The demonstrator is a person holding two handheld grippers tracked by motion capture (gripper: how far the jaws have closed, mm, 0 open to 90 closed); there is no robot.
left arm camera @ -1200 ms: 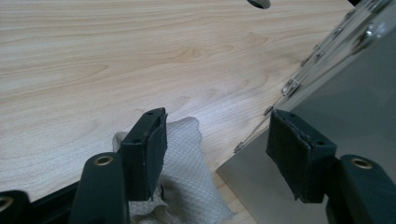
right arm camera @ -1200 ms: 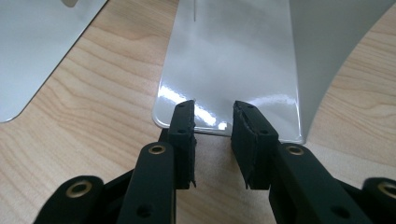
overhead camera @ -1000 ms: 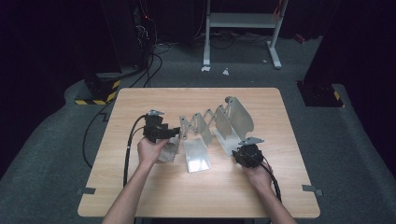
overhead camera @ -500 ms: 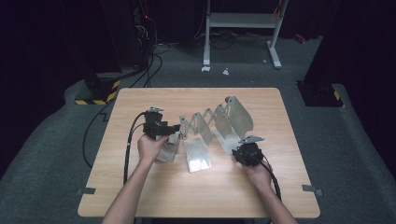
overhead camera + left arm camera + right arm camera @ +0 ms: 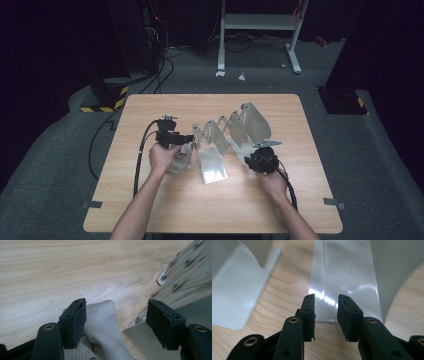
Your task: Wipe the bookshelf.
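the left tool had just been opening, its jaws apart over a grey cloth bunched on the table, nothing pressed between them. the right tool had also just been opening, with a narrow gap, empty, facing a plate of the folding metal rack. the rack stood stretched mid-table, the cloth touching its left end. wiping seemed barely begun, perhaps; most plates were left to do.

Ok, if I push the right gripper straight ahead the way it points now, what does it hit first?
Most likely the flat foot of the metal rack: it lies on the table just beyond the right gripper, whose open jaws are empty. Depth is hard to judge.
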